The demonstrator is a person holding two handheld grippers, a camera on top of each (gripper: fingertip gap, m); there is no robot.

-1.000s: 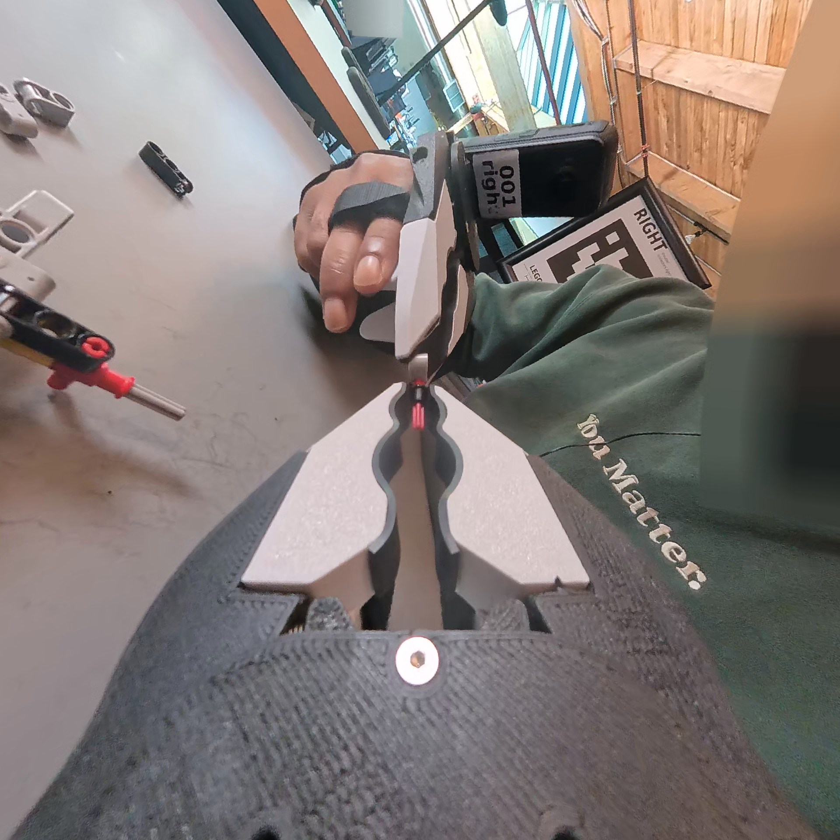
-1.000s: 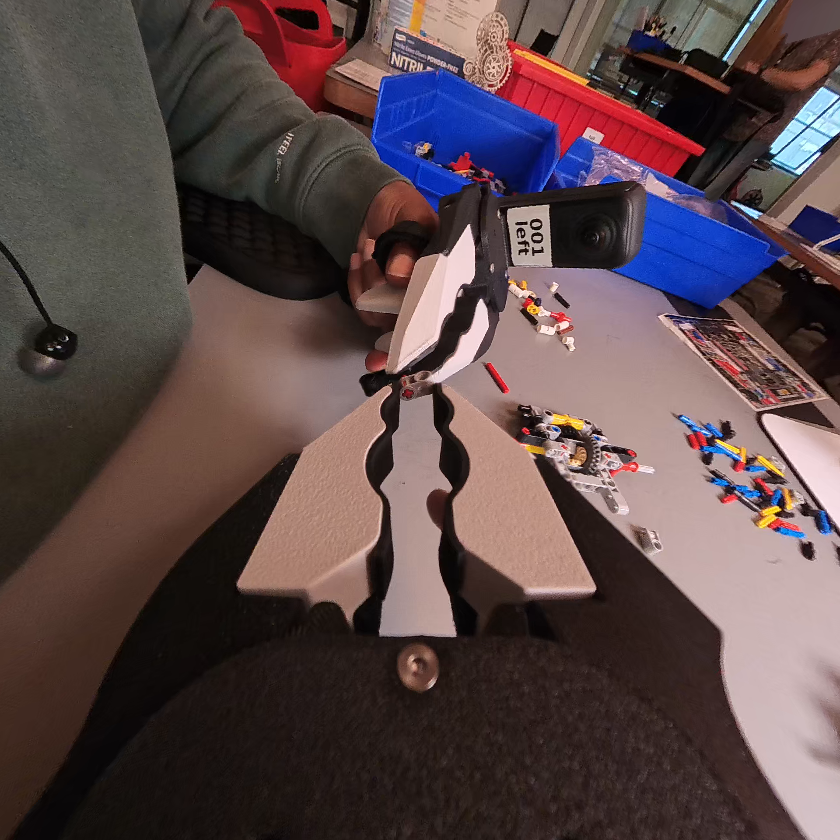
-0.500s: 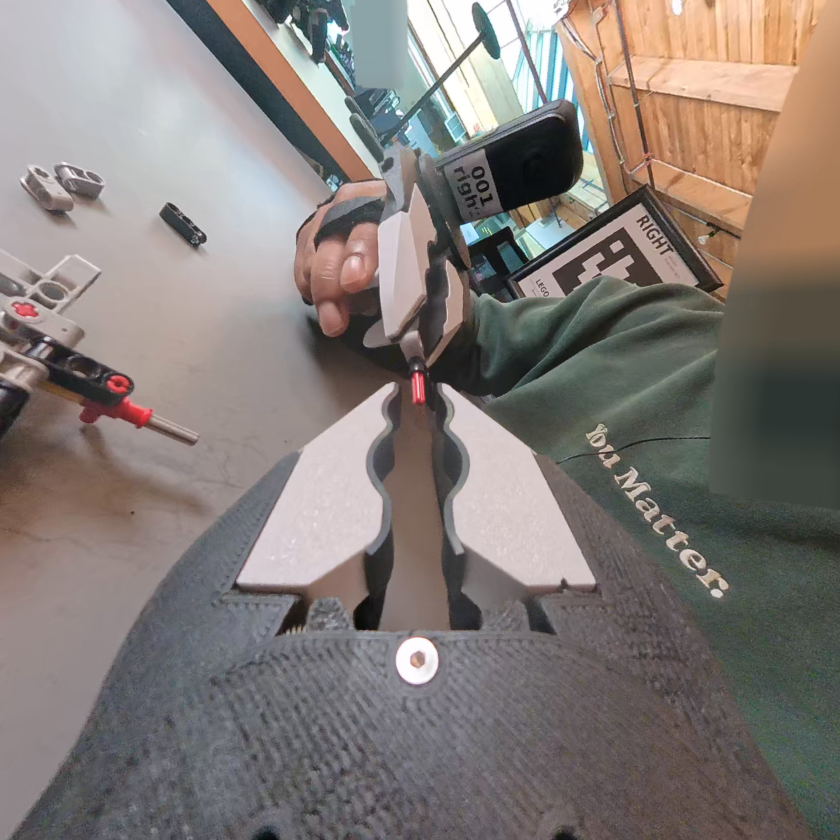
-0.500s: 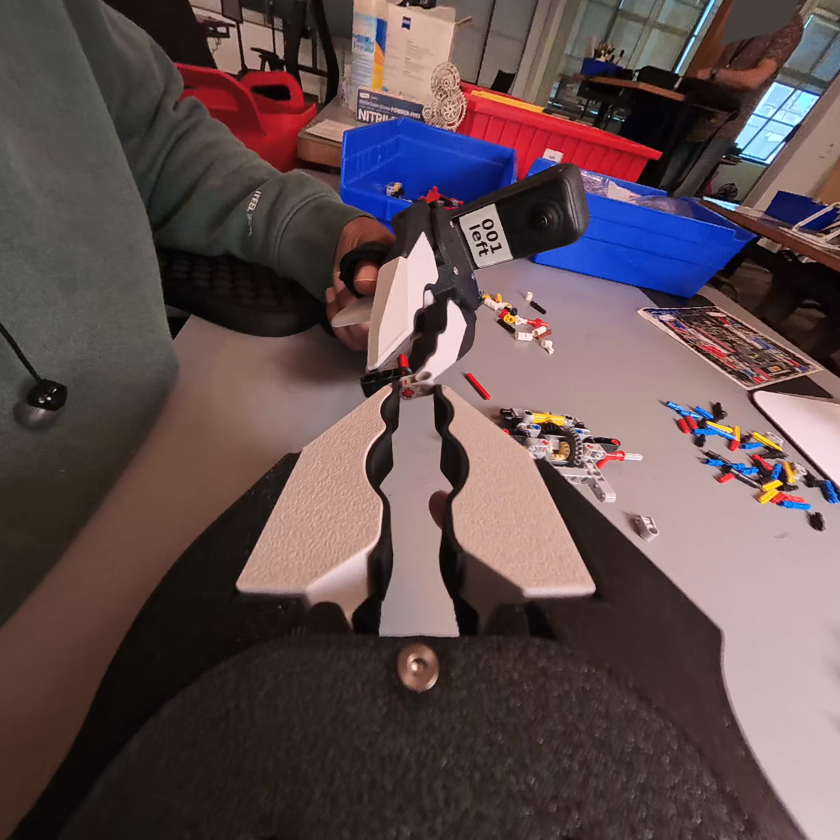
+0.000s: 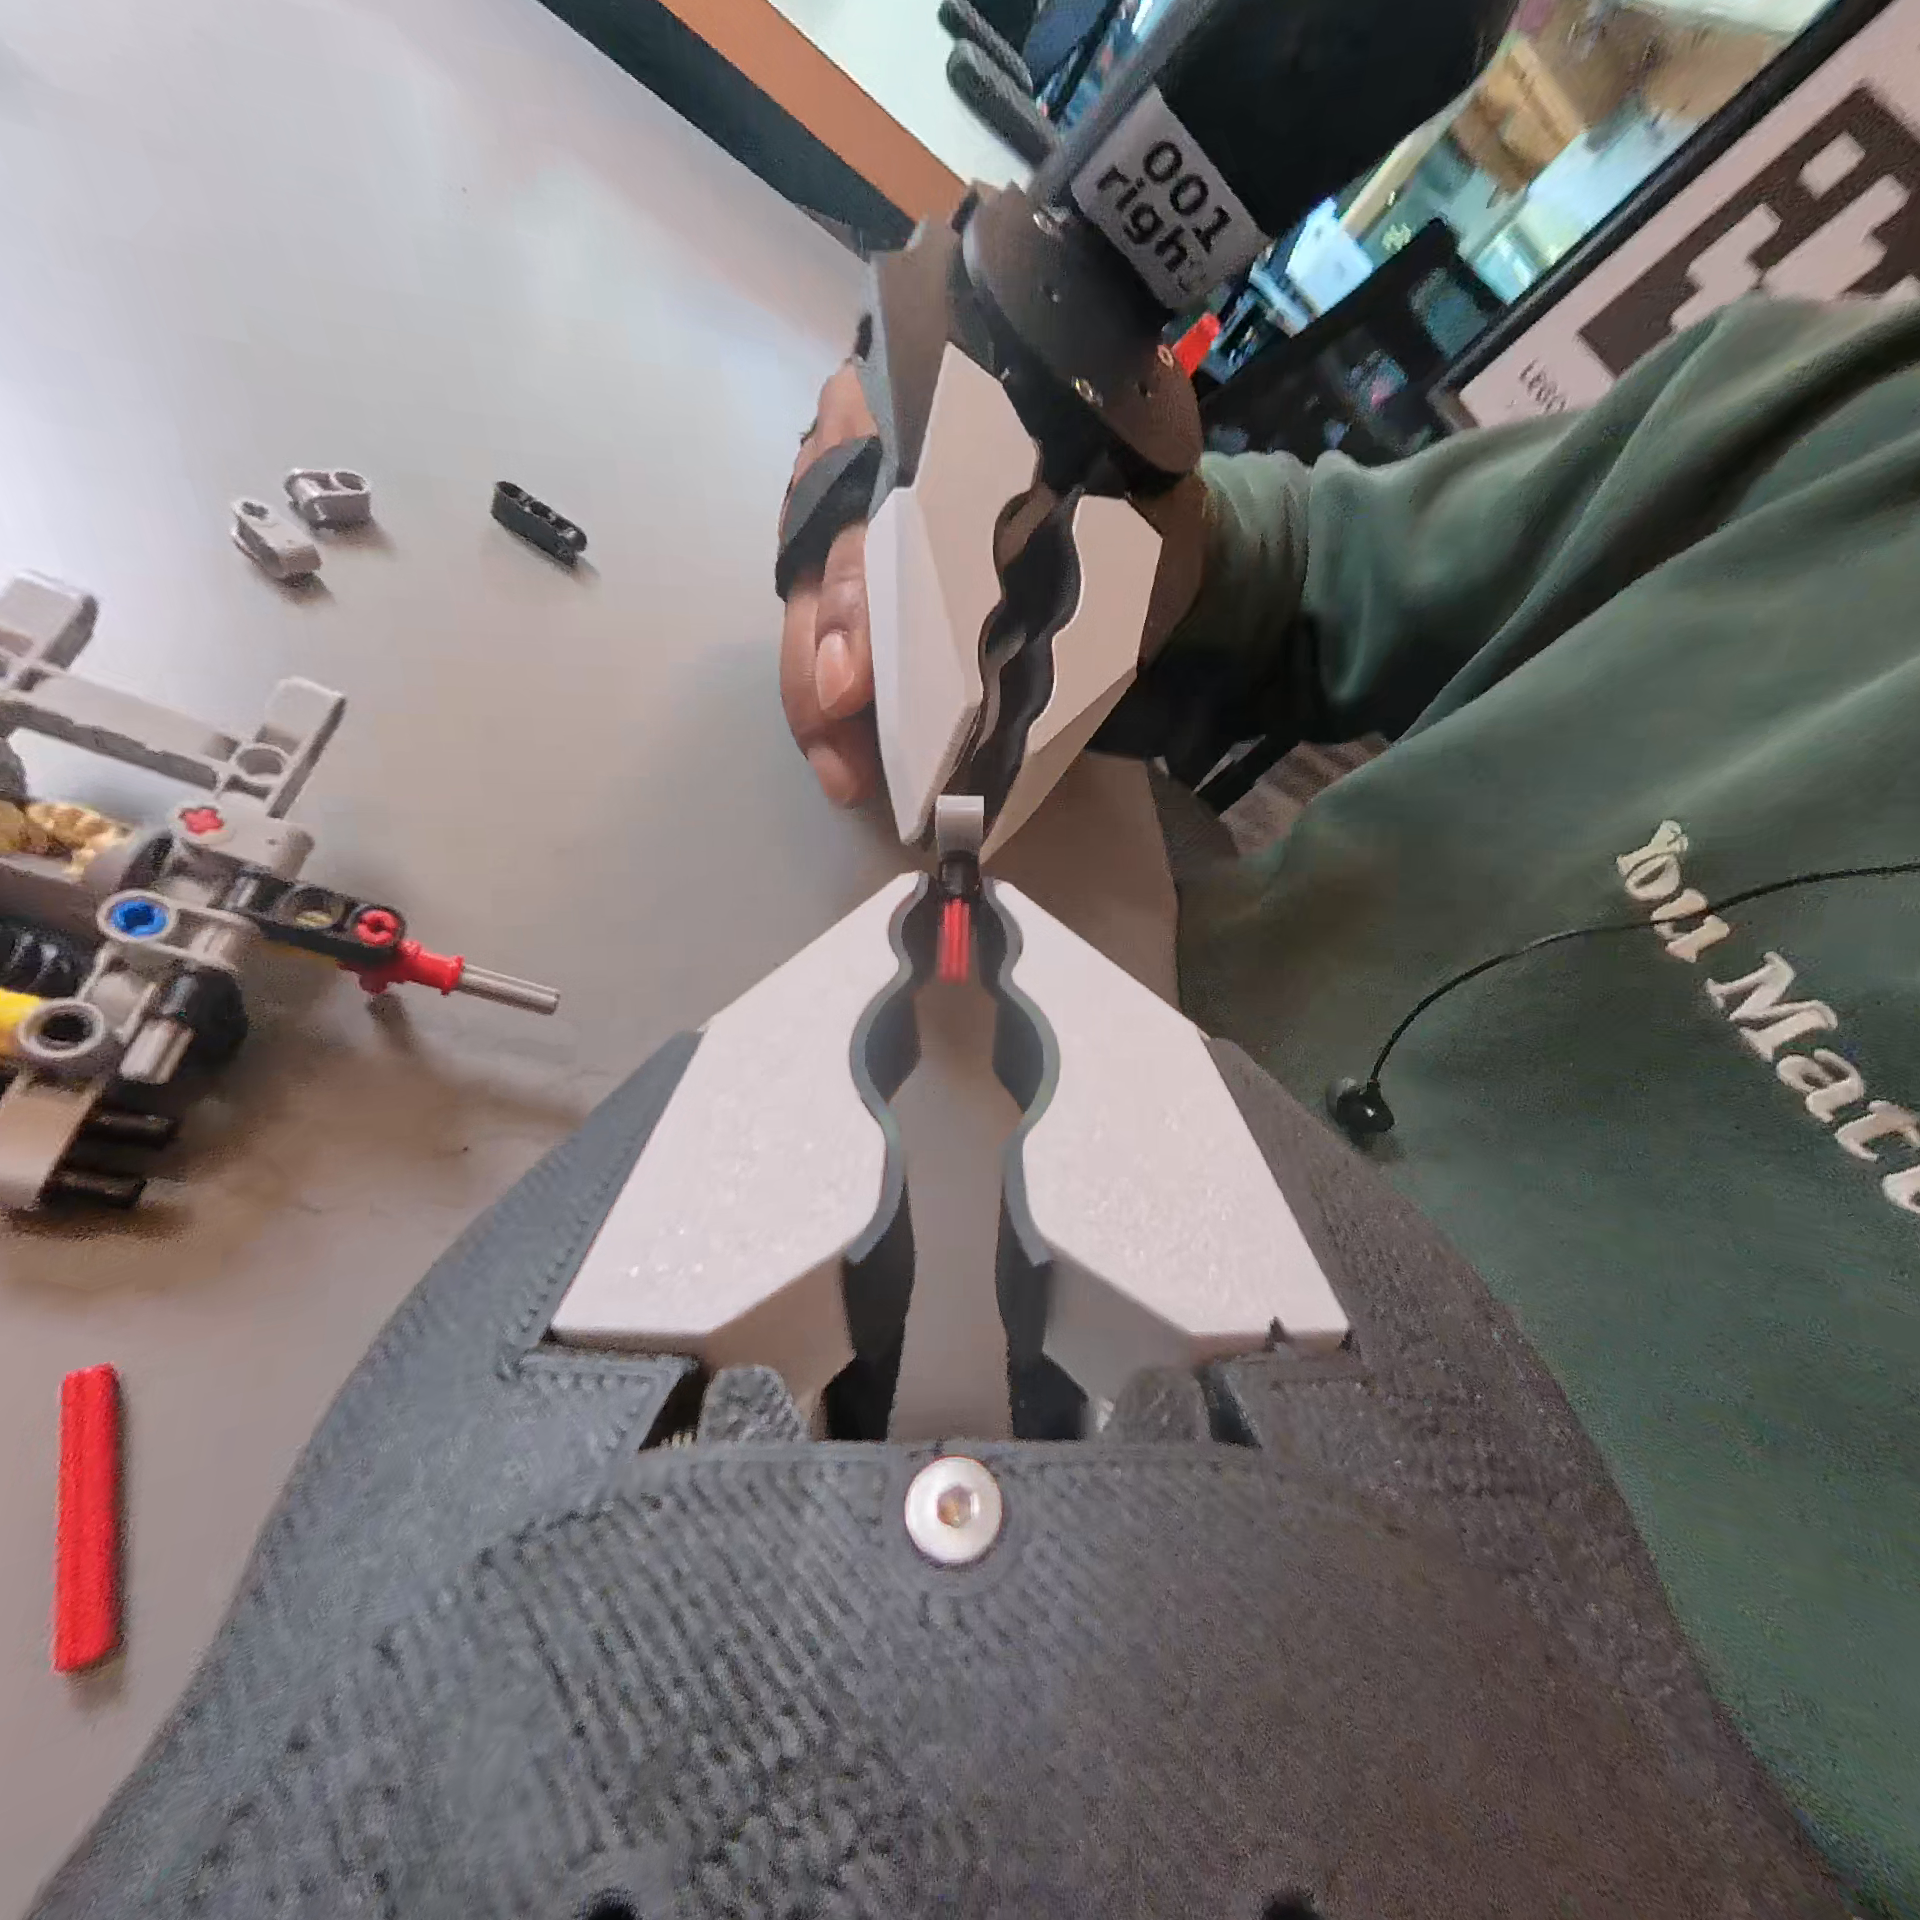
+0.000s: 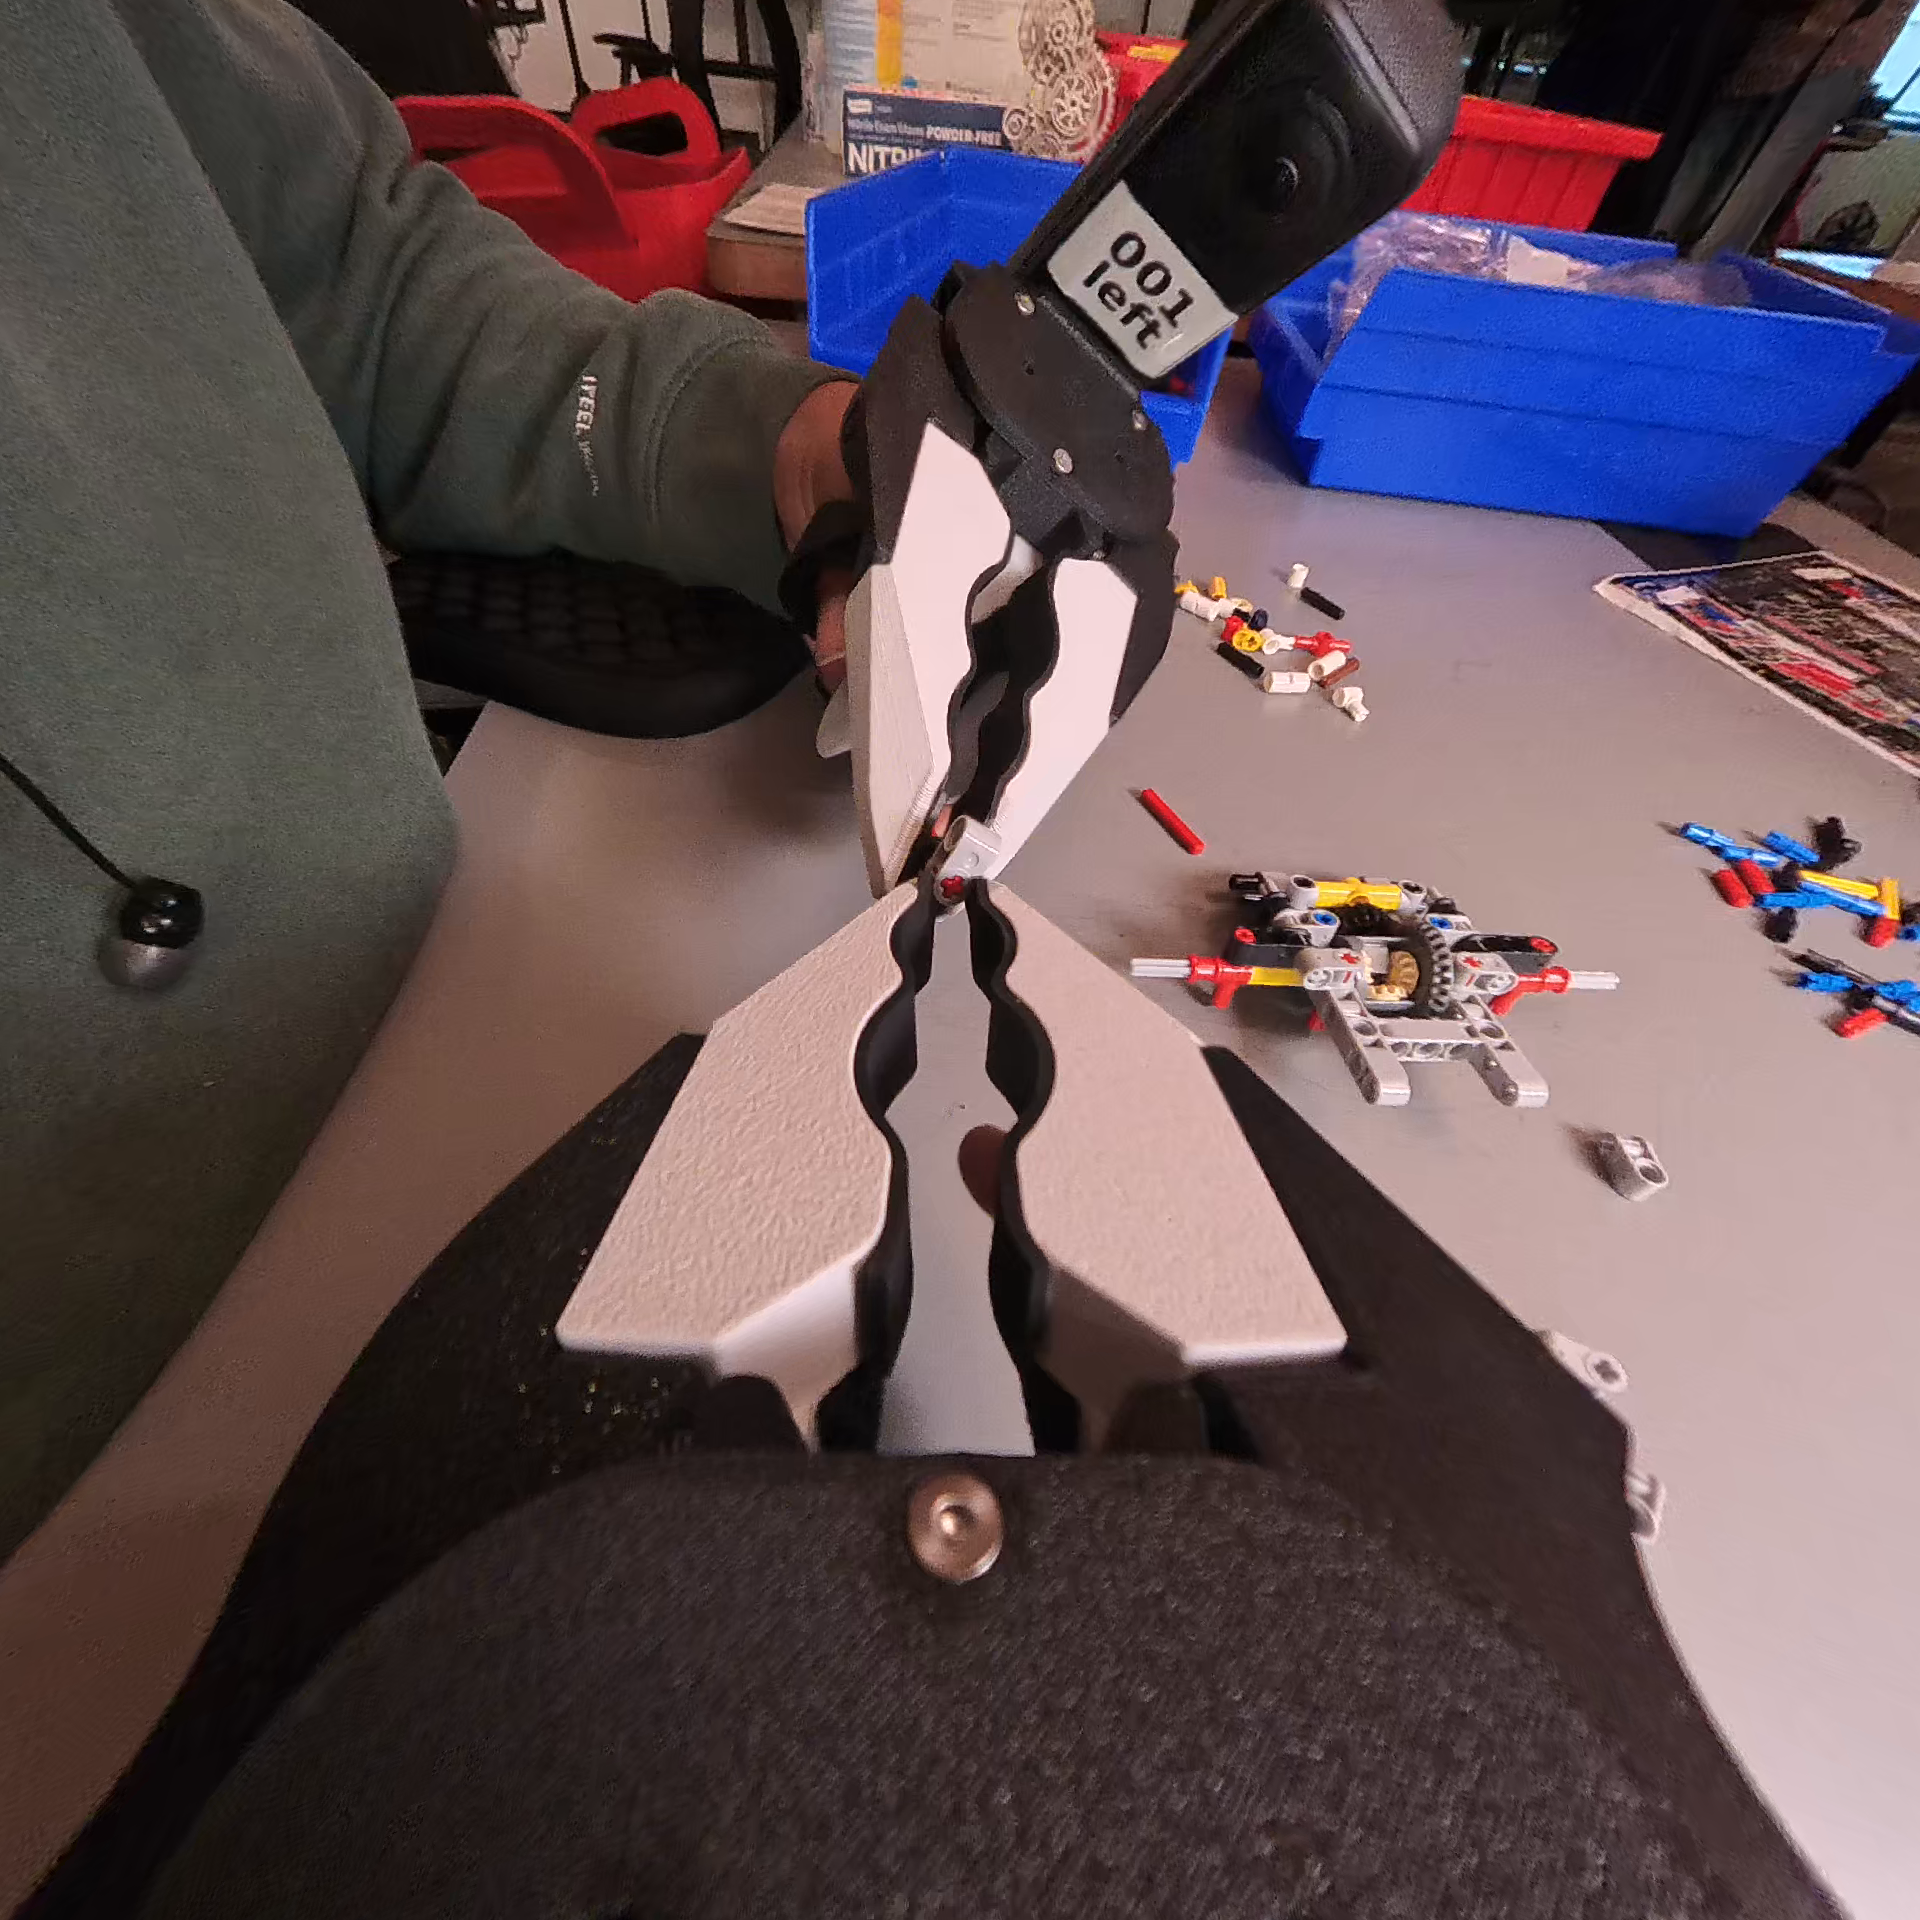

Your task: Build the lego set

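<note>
Between both tongs' tips, grey connector [image 5: 958, 823]

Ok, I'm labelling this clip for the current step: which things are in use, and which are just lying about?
In use: left gripper, red pin, right gripper, grey connector.

Lying about: half-built model, red axle, loose parts, booklet, blue bins.
</note>
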